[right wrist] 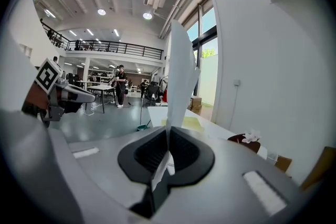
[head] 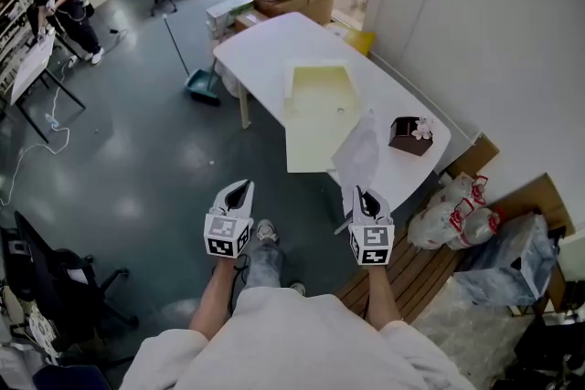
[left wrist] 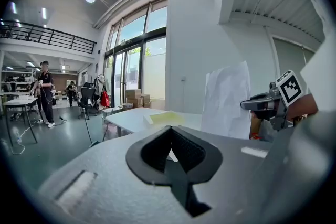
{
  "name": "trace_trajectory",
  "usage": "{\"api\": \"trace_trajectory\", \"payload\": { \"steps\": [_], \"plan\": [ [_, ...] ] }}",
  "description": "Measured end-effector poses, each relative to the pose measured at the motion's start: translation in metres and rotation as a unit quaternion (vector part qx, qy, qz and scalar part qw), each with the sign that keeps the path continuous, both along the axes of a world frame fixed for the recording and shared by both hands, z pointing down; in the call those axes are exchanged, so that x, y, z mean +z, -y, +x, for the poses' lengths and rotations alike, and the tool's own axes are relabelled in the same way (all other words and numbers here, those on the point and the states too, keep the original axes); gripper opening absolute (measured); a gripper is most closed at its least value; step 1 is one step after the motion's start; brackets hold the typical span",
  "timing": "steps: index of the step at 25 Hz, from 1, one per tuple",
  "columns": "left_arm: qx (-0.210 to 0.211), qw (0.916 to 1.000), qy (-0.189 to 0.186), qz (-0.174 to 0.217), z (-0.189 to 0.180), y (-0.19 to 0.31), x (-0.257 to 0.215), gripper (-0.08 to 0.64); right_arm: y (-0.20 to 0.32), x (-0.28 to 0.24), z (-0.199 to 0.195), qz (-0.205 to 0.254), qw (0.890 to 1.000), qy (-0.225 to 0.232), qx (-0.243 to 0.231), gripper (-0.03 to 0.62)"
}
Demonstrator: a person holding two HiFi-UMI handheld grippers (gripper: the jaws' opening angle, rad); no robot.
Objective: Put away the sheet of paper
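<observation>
Pinching the lower edge of a thin white sheet of paper (right wrist: 181, 76), the right gripper (right wrist: 167, 139) has its black jaws pressed together on it. The sheet stands upright out of them, slightly curled, rising toward the top of the right gripper view. In the head view the sheet sits right of centre, held in the air before the near end of the white oval table (head: 265, 41), and it overlaps the near corner of a pale yellow flat folder (head: 320, 105) lying on the tabletop. The left gripper (head: 239, 189) sits at lower centre-left, over the dark floor (head: 137, 160), its jaws closed tip to tip with nothing between them. A small dark brown box topped by a white flower (head: 408, 136) rests on the table at right, near its edge.
</observation>
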State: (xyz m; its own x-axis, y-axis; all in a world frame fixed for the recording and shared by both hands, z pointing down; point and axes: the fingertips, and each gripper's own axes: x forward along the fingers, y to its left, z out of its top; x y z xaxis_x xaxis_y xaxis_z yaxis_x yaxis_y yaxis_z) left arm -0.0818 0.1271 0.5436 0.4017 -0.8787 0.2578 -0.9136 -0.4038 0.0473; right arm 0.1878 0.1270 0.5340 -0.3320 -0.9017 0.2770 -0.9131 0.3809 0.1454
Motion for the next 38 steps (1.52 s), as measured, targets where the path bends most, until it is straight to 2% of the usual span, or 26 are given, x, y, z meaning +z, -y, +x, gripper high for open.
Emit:
{"api": "trace_trajectory", "payload": {
  "steps": [9,21,31,38],
  "plan": [
    [0.012,0.9998,-0.014,-0.004,-0.004,0.068,0.016,0.006,0.059,0.01,-0.008,-0.005,1.0,-0.015,0.01,0.003],
    [0.037,0.9987,-0.035,-0.005,-0.034,0.205,0.02,0.006,0.179,0.004,-0.039,-0.01,0.999,-0.034,0.036,0.002],
    [0.053,0.9981,-0.033,0.0,-0.073,0.308,0.013,0.006,0.274,-0.01,-0.078,0.005,0.998,-0.03,0.054,0.002],
    [0.073,0.9968,-0.032,0.003,-0.084,0.358,0.009,0.006,0.315,-0.013,-0.093,0.008,0.997,-0.029,0.069,0.003]
  ]
}}
